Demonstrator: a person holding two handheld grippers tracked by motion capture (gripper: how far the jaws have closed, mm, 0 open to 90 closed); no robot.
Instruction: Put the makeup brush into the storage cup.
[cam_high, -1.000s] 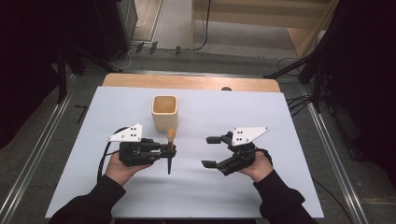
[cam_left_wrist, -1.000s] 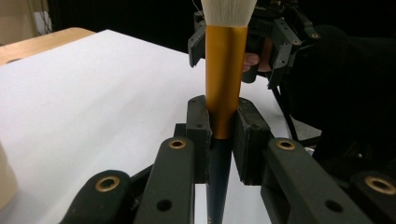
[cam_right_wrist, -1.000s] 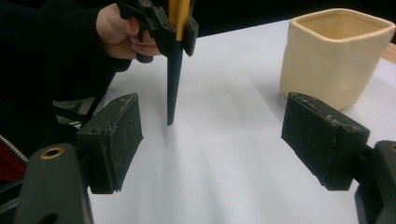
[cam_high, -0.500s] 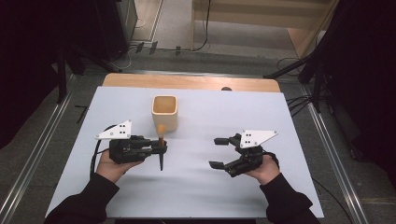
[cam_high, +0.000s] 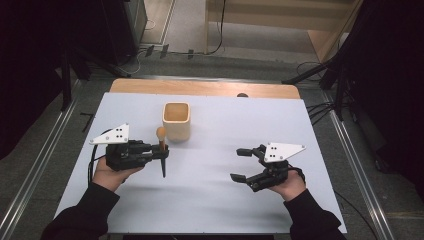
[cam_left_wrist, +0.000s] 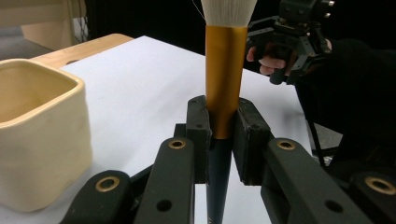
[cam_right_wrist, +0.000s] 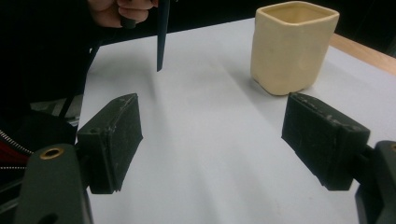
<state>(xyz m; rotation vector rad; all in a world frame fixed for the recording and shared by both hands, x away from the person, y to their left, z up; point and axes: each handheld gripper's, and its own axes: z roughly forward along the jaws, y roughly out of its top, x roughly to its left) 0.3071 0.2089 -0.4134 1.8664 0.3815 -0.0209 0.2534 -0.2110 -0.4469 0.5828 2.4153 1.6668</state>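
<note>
On the white table (cam_high: 210, 200): a cream-yellow, square-mouthed ceramic cup (cam_high: 176, 121) stood toward the far side, left of centre, upright and apparently empty.

Left gripper (cam_high: 161, 152): its black jaws were pressed together on a makeup brush with a gold ferrule, pale bristles and a dark tapered handle (cam_high: 161, 150), pinching it where ferrule met handle (cam_left_wrist: 223, 116).

Brush position: held upright, bristles up and handle tip down, clear of the table as the right gripper view showed (cam_right_wrist: 162, 37); it hung just beside the cup's near-left corner, not touching it.

Right gripper (cam_high: 241, 164): spread wide with nothing between its pads (cam_right_wrist: 114, 140), held low over the table's right half, well apart from brush and cup.

Step in hand: judging by the grip and the nearness of the cup, the brush was being carried to be stood in the cup; it was not yet over the opening.

Next move calls for: raising the handle tip above the rim, shifting it over the mouth, then lowering it straight so the tip does not knock the wall.

Right hand's part: likely idle, or free to steady the cup.
</note>
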